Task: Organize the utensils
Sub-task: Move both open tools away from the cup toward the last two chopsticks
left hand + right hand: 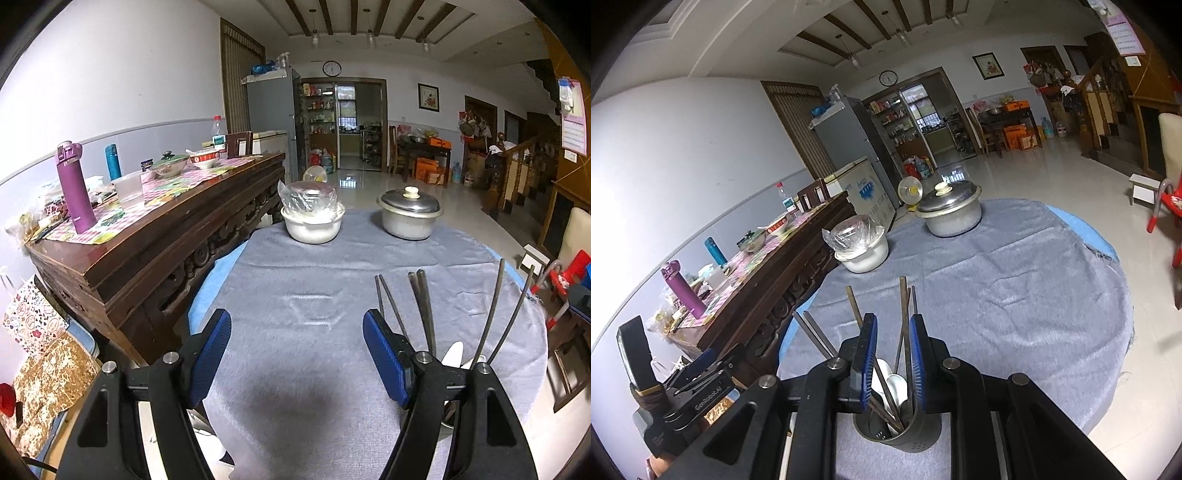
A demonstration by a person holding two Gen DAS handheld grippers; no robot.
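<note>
Your left tool [297, 354] hovers over the grey cloth [314, 295] that covers the round desk [1104, 240]; its blue pads stand wide apart with nothing between them, so it is released. Just to its right, chopsticks [424, 306] fan upward from behind its right finger.

Your right tool [893, 356] sits directly above a dark utensil cup [908, 441] at the near edge of the desk. Its pads are close together, straddling several chopsticks [904, 317] that stand upright in the cup, with white spoons [895, 387] beside them. Whether the pads actually press on the chopsticks cannot be told from this view. More chopsticks [816, 338] lean out to the left of the tool.

At the far side of the desk stand a white bowl [314, 227] topped with a plastic-wrapped lid and, to its right, a metal pot [408, 216] with a knobbed lid; the two are apart. A long wooden sideboard [166, 236] runs along the left, carrying a purple bottle [74, 188].
</note>
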